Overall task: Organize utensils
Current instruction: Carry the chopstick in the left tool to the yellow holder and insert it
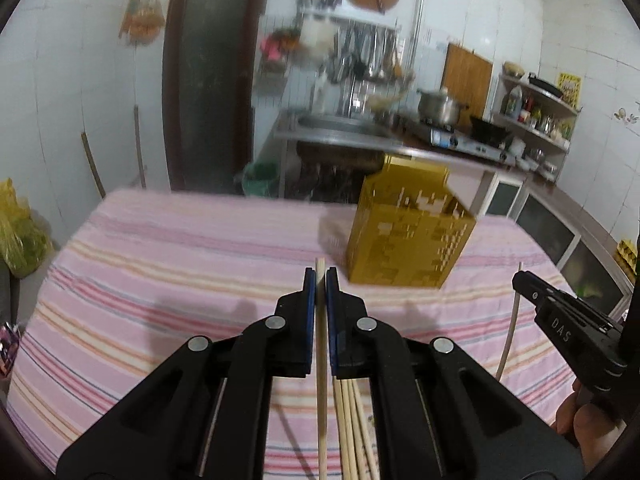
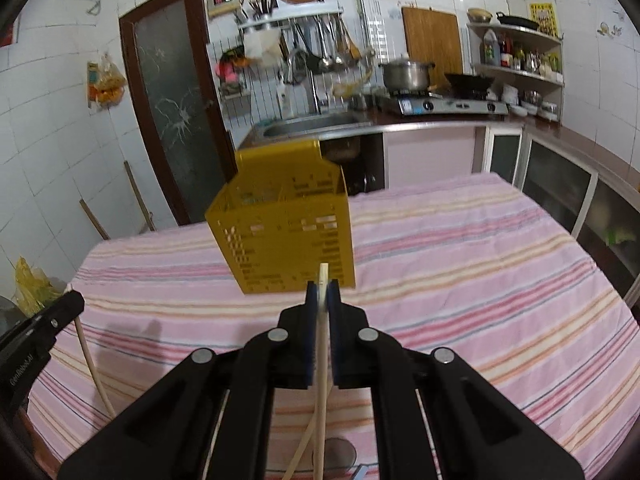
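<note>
I see the table under its pink striped cloth filling most of both views, with the yellow perforated utensil holder standing upright toward the far edge, roughly midway between the two far corners and ahead of both claws. My left claw is closed tight on a single wooden chopstick, whose tip pokes out just past the blue pads while the rest runs back under the claw toward the near edge. A loose bundle of chopsticks lies on the cloth below it, close to the near edge. My right claw is likewise clamped on a chopstick of its own, tip sticking out slightly beyond the pads and showing in front of the holder's lower wall. Both claws point forward and tilt downward toward the cloth, raised clear of it. In the left view I can see the right claw at the right edge with a hand gripping its handle.
</note>
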Demonstrator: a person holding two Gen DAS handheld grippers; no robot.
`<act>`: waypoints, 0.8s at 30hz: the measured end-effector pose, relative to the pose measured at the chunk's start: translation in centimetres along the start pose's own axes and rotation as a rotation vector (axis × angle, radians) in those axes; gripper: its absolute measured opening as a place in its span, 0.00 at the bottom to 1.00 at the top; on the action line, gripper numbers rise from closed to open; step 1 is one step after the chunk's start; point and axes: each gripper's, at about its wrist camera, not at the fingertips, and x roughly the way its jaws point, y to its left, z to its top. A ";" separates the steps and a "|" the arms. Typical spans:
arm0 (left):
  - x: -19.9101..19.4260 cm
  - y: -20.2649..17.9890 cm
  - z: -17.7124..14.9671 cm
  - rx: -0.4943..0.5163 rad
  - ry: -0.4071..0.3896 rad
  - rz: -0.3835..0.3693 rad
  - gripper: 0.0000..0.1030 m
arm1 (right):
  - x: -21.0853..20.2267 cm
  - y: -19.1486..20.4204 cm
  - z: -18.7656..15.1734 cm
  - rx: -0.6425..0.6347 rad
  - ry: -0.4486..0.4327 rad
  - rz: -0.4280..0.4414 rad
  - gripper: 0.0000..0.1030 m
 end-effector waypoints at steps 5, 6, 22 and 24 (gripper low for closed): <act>-1.5 -1.5 1.2 0.025 -0.079 -0.013 0.04 | -1.2 -0.3 1.4 0.003 -0.058 0.026 0.06; -1.7 -1.9 1.6 0.025 -0.096 -0.016 0.04 | -1.4 -0.3 1.8 0.004 -0.067 0.030 0.06; -0.5 -3.9 5.6 0.051 -0.187 -0.039 0.04 | -2.2 -0.9 6.2 -0.013 -0.186 0.025 0.06; -0.6 -4.2 6.4 0.053 -0.205 -0.044 0.04 | -2.5 -1.0 7.4 -0.011 -0.206 0.026 0.06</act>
